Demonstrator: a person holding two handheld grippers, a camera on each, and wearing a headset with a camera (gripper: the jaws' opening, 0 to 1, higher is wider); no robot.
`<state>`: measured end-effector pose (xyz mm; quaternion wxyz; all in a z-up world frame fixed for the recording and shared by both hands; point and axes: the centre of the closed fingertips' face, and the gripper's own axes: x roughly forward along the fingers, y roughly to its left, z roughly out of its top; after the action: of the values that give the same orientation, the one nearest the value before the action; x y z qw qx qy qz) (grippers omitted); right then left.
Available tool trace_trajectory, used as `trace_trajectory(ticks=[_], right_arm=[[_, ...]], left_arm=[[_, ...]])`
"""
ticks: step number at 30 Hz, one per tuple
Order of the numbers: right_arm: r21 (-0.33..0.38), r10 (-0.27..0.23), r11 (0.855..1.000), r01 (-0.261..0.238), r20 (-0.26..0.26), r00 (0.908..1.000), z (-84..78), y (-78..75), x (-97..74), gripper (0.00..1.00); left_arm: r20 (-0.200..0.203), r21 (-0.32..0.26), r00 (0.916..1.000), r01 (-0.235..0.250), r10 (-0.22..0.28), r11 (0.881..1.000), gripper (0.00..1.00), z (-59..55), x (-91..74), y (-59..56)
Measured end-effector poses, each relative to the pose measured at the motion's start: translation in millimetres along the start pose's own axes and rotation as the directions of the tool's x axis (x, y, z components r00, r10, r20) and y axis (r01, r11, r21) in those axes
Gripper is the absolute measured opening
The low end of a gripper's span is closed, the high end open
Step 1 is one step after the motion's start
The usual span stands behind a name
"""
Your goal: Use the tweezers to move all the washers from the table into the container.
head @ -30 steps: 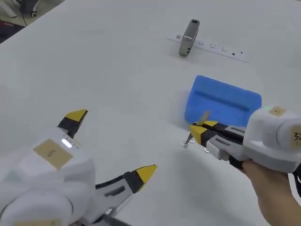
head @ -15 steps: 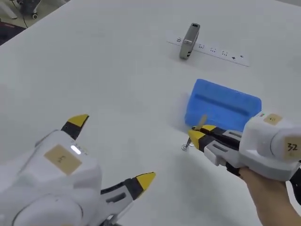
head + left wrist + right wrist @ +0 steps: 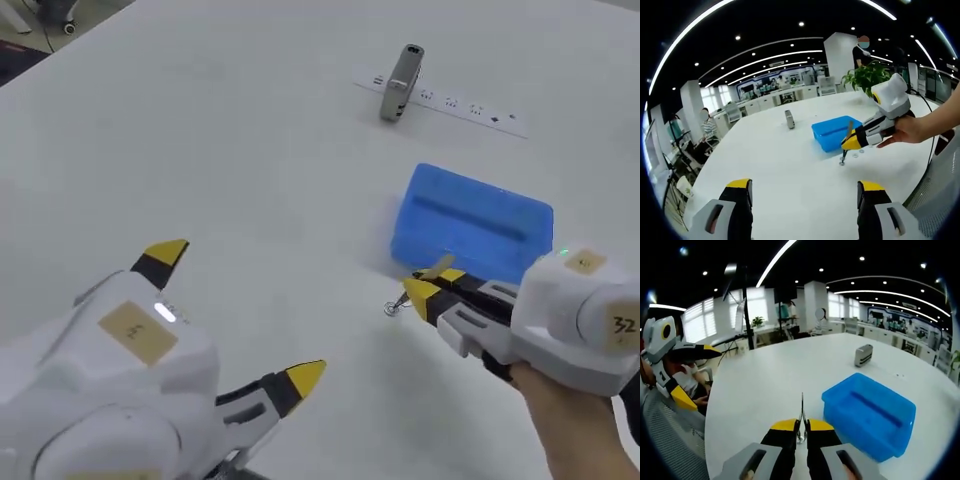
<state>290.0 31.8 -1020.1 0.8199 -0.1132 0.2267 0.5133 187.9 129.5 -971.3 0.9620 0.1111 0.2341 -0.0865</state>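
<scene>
My right gripper is shut on thin metal tweezers that point down at the white table just in front of the blue container. The tweezers' tip rests by a small washer; I cannot tell whether it is pinched. In the left gripper view, two more washers lie under the right gripper, beside the container. My left gripper hovers open and empty at the near left, well apart from the washers. In the right gripper view the container sits right of my shut jaws.
A white power strip with a grey device standing on it lies beyond the container. The white table stretches wide to the left and far side. People and office furniture stand well beyond the table.
The right gripper with the tweezers has edged slightly towards me, its tip staying by the washer. The left gripper stays open in about the same place.
</scene>
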Motion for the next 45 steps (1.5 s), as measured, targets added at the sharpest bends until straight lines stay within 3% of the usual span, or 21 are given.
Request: trace_trajectory(ticks=[13,21,27,29,35,42,45], right_arm=[[-0.012,0.005,1.000,-0.005,-0.006,1.0000,-1.4,-1.6,3.7,0.03],[-0.014,0.007,1.000,-0.008,-0.054,0.9985,-3.7,-2.3,3.3,0.02],[0.017,0.003,1.000,-0.002,-0.083,0.9965,-3.3,-3.0,4.5,0.01],[0.065,0.016,0.998,-0.010,-0.085,0.9963,-2.9,-2.8,4.8,0.01],[0.070,0.018,0.997,-0.015,-0.050,0.9986,14.7,-3.2,-3.2,0.01],[0.031,0.014,0.999,-0.012,-0.071,0.9974,25.1,1.2,-12.0,0.01],[0.071,0.029,0.997,-0.027,-0.026,0.9992,35.9,1.8,-16.2,0.01]], left_arm=[[-0.006,-0.003,1.0000,-0.007,0.007,1.000,0.87,-1.8,-0.4,1.4],[-0.014,0.000,0.9999,-0.002,0.002,1.000,0.87,-3.2,0.5,-0.3],[-0.019,0.007,0.9998,0.004,-0.004,1.000,0.88,-4.2,1.2,-1.9],[-0.022,0.007,0.9997,0.011,-0.011,1.000,0.89,-4.9,1.6,-3.1],[-0.018,0.010,0.9997,0.017,-0.017,1.000,0.91,-4.5,2.1,-4.2],[-0.004,0.003,0.9997,0.022,-0.022,1.000,0.92,-2.7,1.7,-4.1],[0.000,0.004,0.9997,0.026,-0.026,1.000,0.92,-2.4,1.6,-4.8]])
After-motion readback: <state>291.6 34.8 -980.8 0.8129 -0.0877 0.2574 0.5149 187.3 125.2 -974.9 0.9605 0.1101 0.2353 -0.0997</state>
